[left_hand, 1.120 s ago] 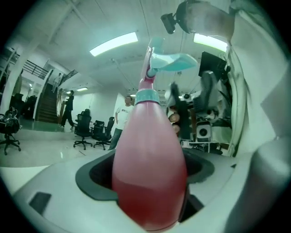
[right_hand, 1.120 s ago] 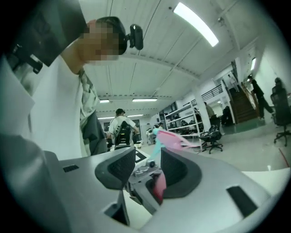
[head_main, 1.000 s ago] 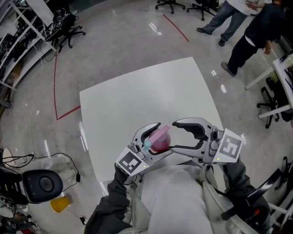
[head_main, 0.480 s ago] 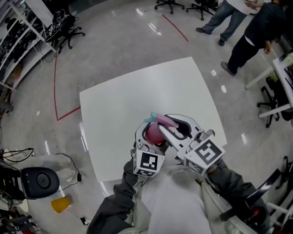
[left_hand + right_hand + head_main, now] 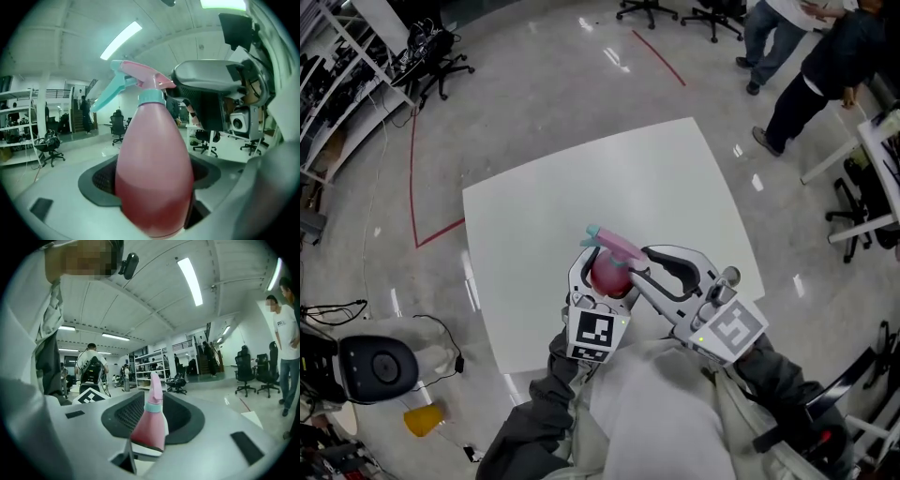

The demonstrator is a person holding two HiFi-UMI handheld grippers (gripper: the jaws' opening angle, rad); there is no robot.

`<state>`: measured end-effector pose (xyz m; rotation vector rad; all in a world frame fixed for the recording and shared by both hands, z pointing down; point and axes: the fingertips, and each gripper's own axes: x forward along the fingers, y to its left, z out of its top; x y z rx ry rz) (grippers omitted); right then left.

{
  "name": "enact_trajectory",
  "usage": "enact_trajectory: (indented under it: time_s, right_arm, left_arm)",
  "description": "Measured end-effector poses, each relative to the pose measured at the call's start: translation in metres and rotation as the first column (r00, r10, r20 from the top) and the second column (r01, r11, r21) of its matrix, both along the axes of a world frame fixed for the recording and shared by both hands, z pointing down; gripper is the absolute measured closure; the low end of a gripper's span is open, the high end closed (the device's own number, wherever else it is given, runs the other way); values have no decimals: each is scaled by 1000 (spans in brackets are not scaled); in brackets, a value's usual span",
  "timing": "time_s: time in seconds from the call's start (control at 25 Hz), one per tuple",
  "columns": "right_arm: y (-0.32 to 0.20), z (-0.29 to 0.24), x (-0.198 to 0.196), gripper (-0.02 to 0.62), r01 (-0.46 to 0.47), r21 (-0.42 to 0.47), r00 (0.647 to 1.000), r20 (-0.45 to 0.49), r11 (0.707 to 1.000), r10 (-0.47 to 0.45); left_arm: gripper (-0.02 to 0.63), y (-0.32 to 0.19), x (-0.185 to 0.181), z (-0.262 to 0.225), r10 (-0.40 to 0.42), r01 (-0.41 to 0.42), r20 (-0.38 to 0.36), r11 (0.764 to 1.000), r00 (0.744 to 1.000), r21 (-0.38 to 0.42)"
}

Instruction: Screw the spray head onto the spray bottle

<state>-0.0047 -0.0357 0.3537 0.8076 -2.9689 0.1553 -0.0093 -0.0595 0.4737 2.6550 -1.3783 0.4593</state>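
Note:
A pink spray bottle (image 5: 607, 272) with a teal collar stands over the table's near part, and my left gripper (image 5: 605, 274) is shut on its belly. Its pink spray head (image 5: 614, 244) with a teal trigger sits on the neck and points up-left. My right gripper (image 5: 639, 264) reaches in from the right, shut on the spray head. In the left gripper view the bottle (image 5: 154, 173) fills the space between my jaws, topped by the head (image 5: 140, 82), with the right gripper's dark pad against the head's right side. The right gripper view shows the head (image 5: 155, 387) above the collar, lying on the pad.
The white table (image 5: 581, 178) stretches away beyond the bottle. People (image 5: 825, 66) stand at the far right near office chairs (image 5: 647, 9). Shelving (image 5: 337, 75) lines the left, and a yellow cup (image 5: 422, 419) and cables lie on the floor at lower left.
My right gripper, which stood open to the right of the bottle, has come in and closed at the spray head. The left gripper has turned, and the head now points up-left.

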Motion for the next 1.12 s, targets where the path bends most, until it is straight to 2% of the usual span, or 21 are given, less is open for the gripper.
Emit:
enact_trajectory:
  time_s: [0.2,0.32,0.36,0.4,0.44,0.52,0.56,0.6,0.64,0.68,0.8,0.88,0.96,1.04,1.12]
  right_arm:
    - [11,-6,-2,494,61,-28,998,23,998,-61]
    - [16,-4,4,494,139,1,990,-7,990,-139]
    - [19,-1,5,491,176,25,984,-38,984,-175]
    - [22,3,4,432,226,41,972,-76,973,-222]
    - [26,6,0,345,280,49,956,-109,959,-274]
    - [37,3,-7,328,382,47,920,-111,923,-375]
    - [42,0,-9,328,424,42,903,-99,905,-419]
    - [46,-1,-10,336,447,42,892,-95,893,-442]
    - [45,-1,-11,380,441,47,895,-99,896,-435]
    - [39,1,-12,454,407,54,911,-98,912,-401]
    - [17,5,-20,459,244,37,968,-62,969,-242]
    - [4,10,-21,464,110,13,991,-78,994,-109]
    - [-9,14,-19,471,-44,-22,995,-92,999,42]
    - [-19,15,-18,477,-156,-26,985,-74,987,154]
    - [-17,13,-22,476,-153,9,987,-58,988,153]
  left_arm:
    - [179,2,6,-3,31,-31,-2,1000,1000,-2]
    - [179,9,8,-7,112,-112,6,993,994,30]
    - [179,15,11,-10,161,-162,8,986,987,49]
    - [179,21,17,-14,223,-223,11,972,975,71]
    - [179,30,25,-19,293,-292,12,952,956,94]
    - [179,45,44,-29,415,-411,-4,903,910,124]
    - [179,48,50,-31,444,-438,-16,889,896,130]
    - [179,48,53,-32,448,-442,-21,887,894,133]
    - [179,45,52,-32,433,-427,-19,894,901,137]
    - [179,41,49,-31,407,-401,-19,906,913,139]
    - [179,28,38,-24,297,-291,-35,950,954,117]
    - [179,19,35,-17,185,-183,-5,978,983,99]
    - [179,10,32,-9,74,-79,52,992,996,99]
    - [179,6,31,-5,22,-29,67,994,997,104]
    - [179,9,31,-6,38,-40,25,994,999,104]
